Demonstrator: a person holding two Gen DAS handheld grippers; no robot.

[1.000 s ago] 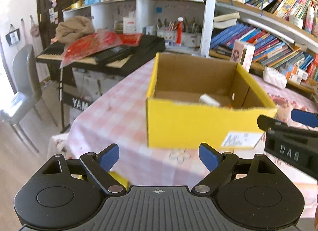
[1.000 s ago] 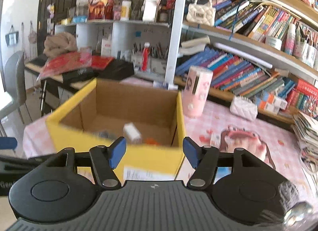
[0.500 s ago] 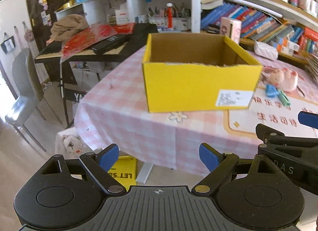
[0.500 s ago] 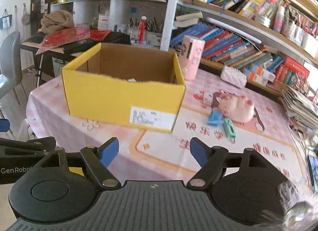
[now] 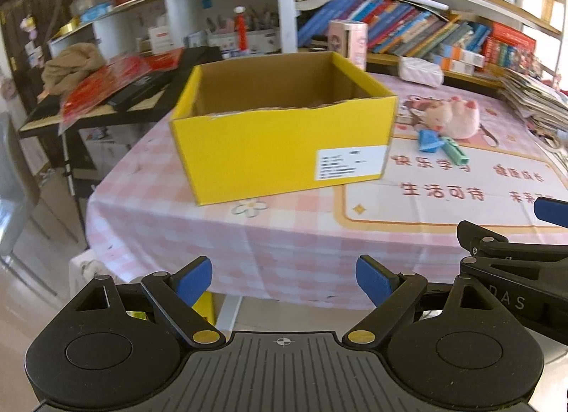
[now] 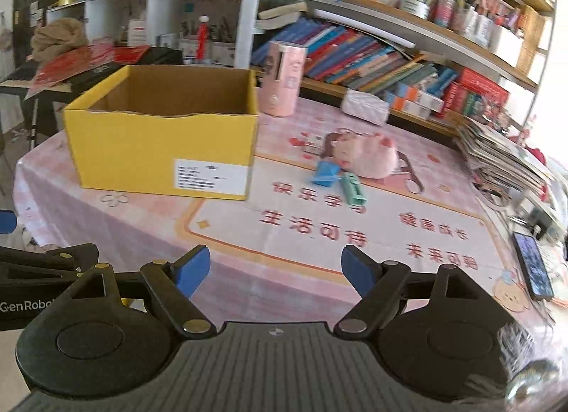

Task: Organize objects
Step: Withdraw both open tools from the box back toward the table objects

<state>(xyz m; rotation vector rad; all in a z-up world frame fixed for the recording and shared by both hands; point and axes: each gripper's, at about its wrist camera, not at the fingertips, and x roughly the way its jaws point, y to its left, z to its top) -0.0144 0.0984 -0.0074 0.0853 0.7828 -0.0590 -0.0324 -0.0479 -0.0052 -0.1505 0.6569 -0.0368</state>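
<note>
An open yellow cardboard box (image 5: 284, 149) (image 6: 159, 149) stands on the pink checked tablecloth (image 5: 170, 227), near the table's left end. Right of it lie a pink plush pig (image 6: 369, 160), a small blue item (image 6: 325, 172) and a green one (image 6: 353, 188). My left gripper (image 5: 284, 279) hangs open and empty off the table's near edge, well short of the box. My right gripper (image 6: 275, 270) is over the near part of the table mat. Its jaws are opening and hold nothing. The box's inside is hidden from both views.
A pink canister (image 6: 284, 78) and a white pouch (image 6: 365, 106) stand behind the box and pig. A phone (image 6: 534, 270) and a stack of magazines (image 6: 504, 160) lie at the right. Bookshelves line the back; a keyboard stand (image 5: 124, 92) is left of the table.
Both grippers have drawn back from the box, which now looks smaller and farther, with more of the table in view. The right jaws have spread wider.
</note>
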